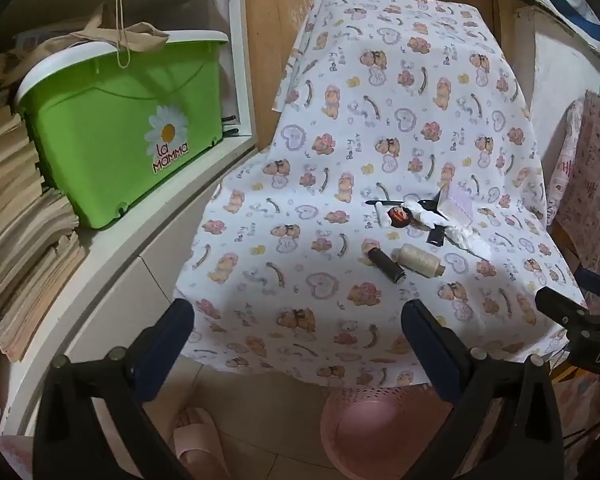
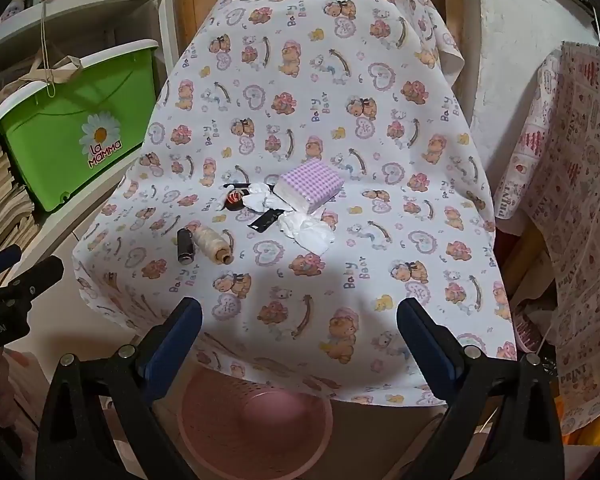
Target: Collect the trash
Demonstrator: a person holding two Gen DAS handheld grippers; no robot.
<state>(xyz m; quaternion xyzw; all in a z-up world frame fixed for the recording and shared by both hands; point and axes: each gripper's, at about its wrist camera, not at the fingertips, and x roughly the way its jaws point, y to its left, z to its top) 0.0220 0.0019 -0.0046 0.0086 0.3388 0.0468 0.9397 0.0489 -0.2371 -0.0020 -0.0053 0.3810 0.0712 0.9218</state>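
Crumpled white tissue (image 2: 308, 234) lies on the bear-print tablecloth (image 2: 380, 200), well ahead of both spread, empty grippers (image 1: 298, 316) (image 2: 300, 316).

Setting: a home storage or sewing corner. A bear-print baby cloth (image 2: 300, 120) is covering the table; thread spools (image 2: 208, 246) are lying on it. A green bucket (image 1: 120, 136) and stacked paper (image 1: 16, 216) are filling white shelves (image 1: 180, 184); a pink basket (image 2: 256, 428) is standing on the tiled floor.
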